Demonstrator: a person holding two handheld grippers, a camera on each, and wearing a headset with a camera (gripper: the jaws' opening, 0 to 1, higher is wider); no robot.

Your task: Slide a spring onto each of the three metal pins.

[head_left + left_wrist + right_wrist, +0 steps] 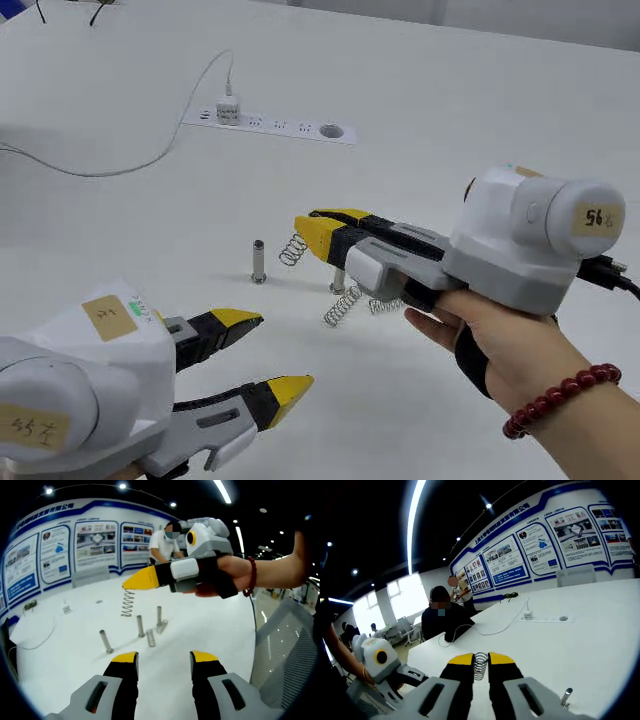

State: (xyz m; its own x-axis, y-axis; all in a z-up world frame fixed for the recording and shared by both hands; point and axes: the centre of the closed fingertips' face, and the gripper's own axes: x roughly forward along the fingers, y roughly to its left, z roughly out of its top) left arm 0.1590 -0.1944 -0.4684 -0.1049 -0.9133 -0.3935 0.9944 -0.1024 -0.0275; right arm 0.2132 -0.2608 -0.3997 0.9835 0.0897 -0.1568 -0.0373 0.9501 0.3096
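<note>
- The right tool (308, 228) comes in from 3 o'clock in the head view, held by a hand (500, 340) wearing a red bead bracelet (560, 398). Its jaws are pinched tight on one spring, the held spring (292, 250).
- The held spring dangles from the yellow tips, clear of the bench (450, 110). In the right gripper view the coil sits clamped dead centre between the two jaws.
- The left tool (268, 350) is down at 7 o'clock in the head view, with its jaws spread wide and nothing between them.
- The left gripper view gives a count of three pins, all upright on the bench. The first pin (105, 641) is at 8 o'clock of the group, the second pin (140, 626) is in the middle, and the third pin (159, 616) is at 2 o'clock.
- All three shafts are bare, with no spring on any of them yet.
- In the left gripper view the held spring hangs at 11 o'clock of the second pin, just above its top and not touching it.
- Two loose springs lie flat on the bench. One loose spring (342, 306) and the other loose spring (385, 305) lie near the pin bases, at 6 o'clock of the right tool.
- That makes three springs in all, one gripped and two lying on the bench.
- One power strip (290, 128) lies at 12 o'clock in the head view, with one white charger (229, 108) plugged in and its cable (150, 158) trailing off towards 9 o'clock.
</note>
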